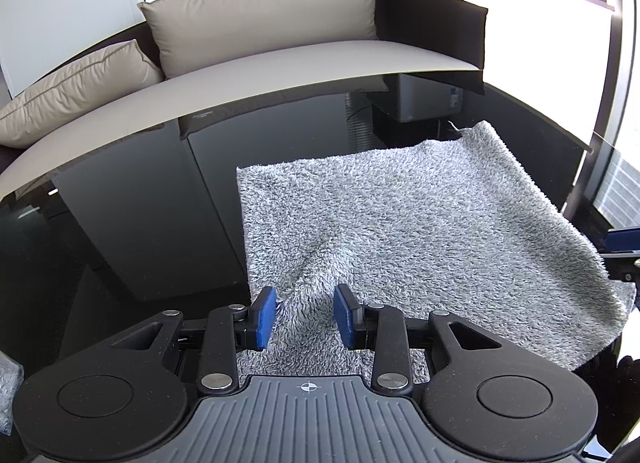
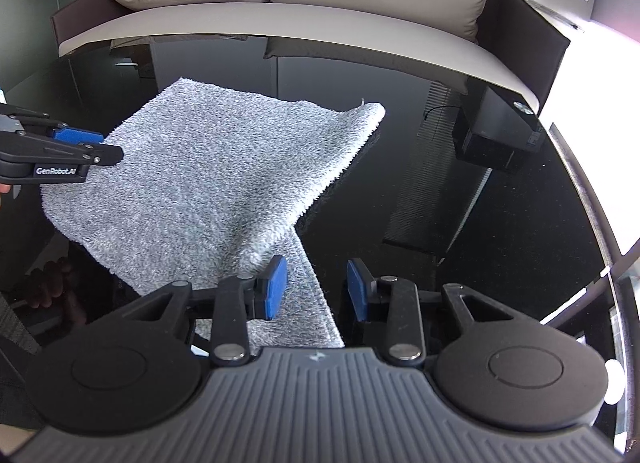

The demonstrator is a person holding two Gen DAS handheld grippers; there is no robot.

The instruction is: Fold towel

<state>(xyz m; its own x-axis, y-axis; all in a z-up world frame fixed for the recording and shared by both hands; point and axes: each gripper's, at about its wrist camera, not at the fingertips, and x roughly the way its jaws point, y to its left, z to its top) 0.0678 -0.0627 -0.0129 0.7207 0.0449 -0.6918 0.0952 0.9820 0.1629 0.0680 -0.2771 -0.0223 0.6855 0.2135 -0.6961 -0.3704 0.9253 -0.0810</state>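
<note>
While the grey towel [image 1: 400, 223] lies rumpled on the glossy black table [image 1: 140, 223], the left gripper [image 1: 305, 317] straddles a raised fold, pads apart and not pinching, and the right gripper [image 2: 316, 289] gapes over the near edge (its corner hidden underneath).

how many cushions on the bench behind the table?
2. A large upright cushion leans on the backrest; a smaller cushion lies beside it, to its left in both views. Others could be out of frame.
</note>
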